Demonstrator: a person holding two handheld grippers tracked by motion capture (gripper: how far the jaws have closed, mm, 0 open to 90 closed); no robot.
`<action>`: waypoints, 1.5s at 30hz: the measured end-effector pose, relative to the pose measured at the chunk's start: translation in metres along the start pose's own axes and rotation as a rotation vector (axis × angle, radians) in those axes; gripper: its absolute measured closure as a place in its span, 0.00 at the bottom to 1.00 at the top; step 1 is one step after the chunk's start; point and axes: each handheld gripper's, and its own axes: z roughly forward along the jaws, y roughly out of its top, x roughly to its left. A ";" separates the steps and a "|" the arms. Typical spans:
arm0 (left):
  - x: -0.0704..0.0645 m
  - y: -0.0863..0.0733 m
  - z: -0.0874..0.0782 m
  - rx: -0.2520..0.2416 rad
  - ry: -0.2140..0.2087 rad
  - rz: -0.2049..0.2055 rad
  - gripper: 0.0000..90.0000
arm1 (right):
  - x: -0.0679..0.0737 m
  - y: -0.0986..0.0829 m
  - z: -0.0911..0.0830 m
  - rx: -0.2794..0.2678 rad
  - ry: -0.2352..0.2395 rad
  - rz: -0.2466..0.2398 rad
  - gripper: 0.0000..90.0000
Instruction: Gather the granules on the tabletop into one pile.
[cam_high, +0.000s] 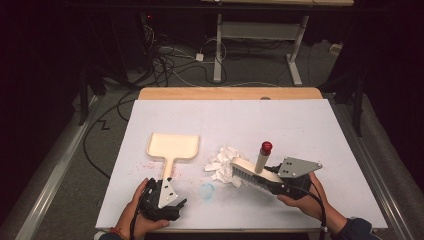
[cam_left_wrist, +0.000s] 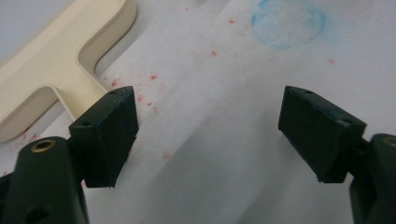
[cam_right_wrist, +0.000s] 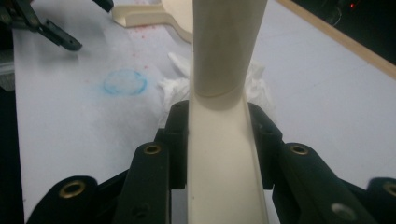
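A cream dustpan (cam_high: 173, 146) lies flat on the white sheet, its handle (cam_left_wrist: 56, 74) pointing toward the person. My left gripper (cam_high: 173, 198) (cam_left_wrist: 210, 107) sits low at the handle's end, open, with bare paper between the jaws and its left pad beside the handle. My right gripper (cam_high: 273, 182) (cam_right_wrist: 224, 121) is shut on the cream back of a hand brush (cam_high: 250, 172) (cam_right_wrist: 224, 177), whose round handle with a red tip (cam_high: 266, 146) sticks up. The bristles rest against a crumpled white tissue (cam_high: 222, 165) (cam_right_wrist: 261, 84).
A blue chalky ring (cam_high: 207, 189) (cam_left_wrist: 287, 23) (cam_right_wrist: 125, 82) marks the sheet between the grippers. Red specks (cam_left_wrist: 153, 77) are scattered near the dustpan handle. The white sheet (cam_high: 280, 125) covers a wooden table (cam_high: 230, 93). Cables and a desk frame lie on the floor beyond.
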 end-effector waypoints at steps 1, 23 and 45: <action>0.000 0.000 0.000 0.000 -0.002 -0.001 0.21 | 0.000 0.001 -0.002 -0.012 0.002 0.002 0.76; 0.000 0.002 0.003 0.000 -0.006 0.008 0.21 | -0.011 0.031 0.014 -0.147 -0.025 0.040 0.76; 0.000 0.002 0.002 0.001 -0.004 0.012 0.21 | -0.028 0.026 0.006 -0.142 -0.055 0.045 0.76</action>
